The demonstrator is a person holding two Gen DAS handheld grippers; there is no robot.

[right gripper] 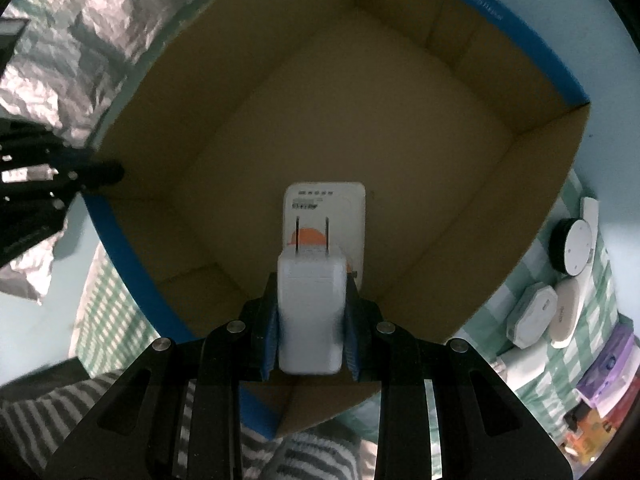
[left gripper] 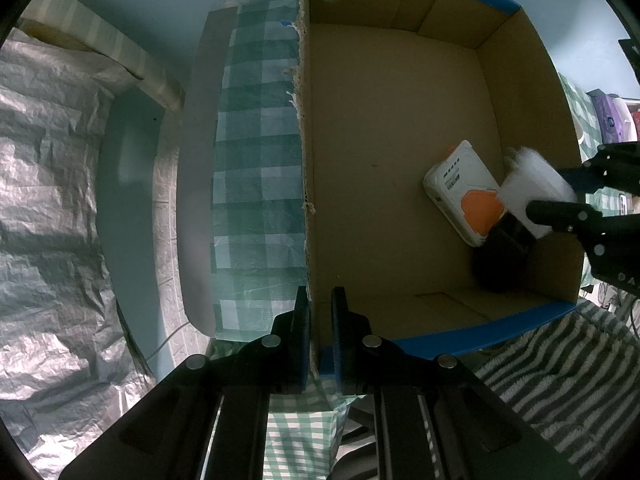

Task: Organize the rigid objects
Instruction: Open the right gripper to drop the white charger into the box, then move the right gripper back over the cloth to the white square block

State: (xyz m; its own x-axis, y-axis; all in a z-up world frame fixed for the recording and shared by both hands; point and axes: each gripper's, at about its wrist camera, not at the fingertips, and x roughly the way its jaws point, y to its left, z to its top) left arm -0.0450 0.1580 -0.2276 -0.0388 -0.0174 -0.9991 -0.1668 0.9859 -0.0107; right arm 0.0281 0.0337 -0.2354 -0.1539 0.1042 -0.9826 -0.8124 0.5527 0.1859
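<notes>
The right claw (right gripper: pixel 310 316) clamps a white, rounded plug adapter (right gripper: pixel 310 304), prongs toward 12 o'clock, over the cardboard box (right gripper: pixel 460 184). The left claw (left gripper: pixel 320 340) pinches the box's wall at 6 o'clock.

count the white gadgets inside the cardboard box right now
2. A white and orange device lies on the floor of the cardboard box; a white plug adapter is clamped in the right tool above it. Others may be hidden.
</notes>
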